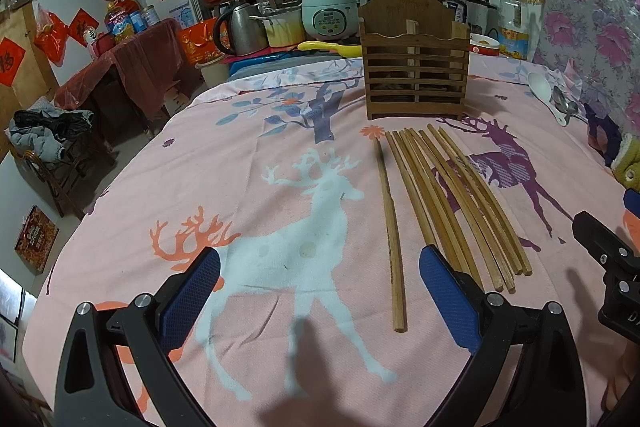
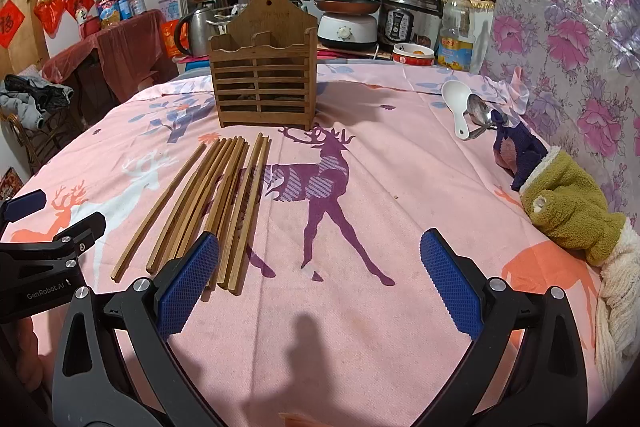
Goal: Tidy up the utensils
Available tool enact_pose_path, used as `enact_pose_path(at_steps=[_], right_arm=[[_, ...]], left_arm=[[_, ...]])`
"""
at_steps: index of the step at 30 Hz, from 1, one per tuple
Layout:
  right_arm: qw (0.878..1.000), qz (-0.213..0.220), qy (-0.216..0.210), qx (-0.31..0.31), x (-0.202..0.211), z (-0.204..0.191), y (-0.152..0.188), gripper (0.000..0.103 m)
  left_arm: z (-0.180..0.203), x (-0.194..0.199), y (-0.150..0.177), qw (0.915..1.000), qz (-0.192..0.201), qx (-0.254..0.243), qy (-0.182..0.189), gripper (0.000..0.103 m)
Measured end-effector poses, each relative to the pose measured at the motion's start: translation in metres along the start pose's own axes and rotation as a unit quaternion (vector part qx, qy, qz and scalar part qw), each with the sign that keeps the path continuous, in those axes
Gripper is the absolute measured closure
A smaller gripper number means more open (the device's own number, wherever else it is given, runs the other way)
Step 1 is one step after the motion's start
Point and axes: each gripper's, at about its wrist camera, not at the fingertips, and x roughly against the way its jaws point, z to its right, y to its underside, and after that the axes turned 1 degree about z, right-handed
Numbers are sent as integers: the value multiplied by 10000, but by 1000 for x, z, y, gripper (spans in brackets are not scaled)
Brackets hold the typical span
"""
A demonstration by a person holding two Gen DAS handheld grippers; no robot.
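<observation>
Several wooden chopsticks point(image 1: 440, 195) point(image 2: 224, 203) lie side by side on the pink deer-print cloth point(image 1: 240, 163) point(image 2: 380, 187), in front of a slatted wooden utensil holder point(image 1: 414, 67) point(image 2: 264, 75) that stands upright. One chopstick point(image 1: 390, 227) lies a little apart on the left. A white spoon point(image 1: 540, 87) point(image 2: 458, 103) and a metal spoon point(image 1: 562, 103) point(image 2: 480, 111) rest far right. My left gripper point(image 1: 320, 303) is open, low over the cloth, its right pad beside the chopstick ends. My right gripper point(image 2: 320, 291) is open too, with its left pad over the chopstick ends.
Behind the holder stand a kettle point(image 1: 240, 27), a rice cooker point(image 1: 330, 13), a pressure cooker point(image 2: 408, 15), bottles and a bowl point(image 2: 412, 55). A green and cream cloth heap point(image 2: 572, 223) lies at the right edge, against a floral wall covering. The other gripper shows at each frame's side.
</observation>
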Motion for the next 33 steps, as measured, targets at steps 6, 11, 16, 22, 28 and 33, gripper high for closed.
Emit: enact_pose_path(at_steps=[6, 11, 16, 22, 28, 33], right_arm=[[10000, 0, -1, 0, 0, 0, 0, 6], [10000, -2, 0, 2, 0, -1, 0, 6], [10000, -8, 0, -2, -1, -1, 0, 6], [10000, -26, 9, -31, -1, 3, 1, 6], [10000, -20, 5, -33, -1, 4, 1, 6], [10000, -22, 7, -35, 0, 4, 1, 6]], left_arm=[[-1, 0, -1, 10000, -2, -5, 0, 6], [0, 0, 0, 10000, -2, 2, -2, 6], [-1, 0, 0, 10000, -1, 2, 1, 6], [-1, -1, 0, 10000, -6, 5, -5, 6], [0, -1, 0, 10000, -14, -8, -19, 5], [-2, -2, 1, 10000, -13, -3, -16, 6]])
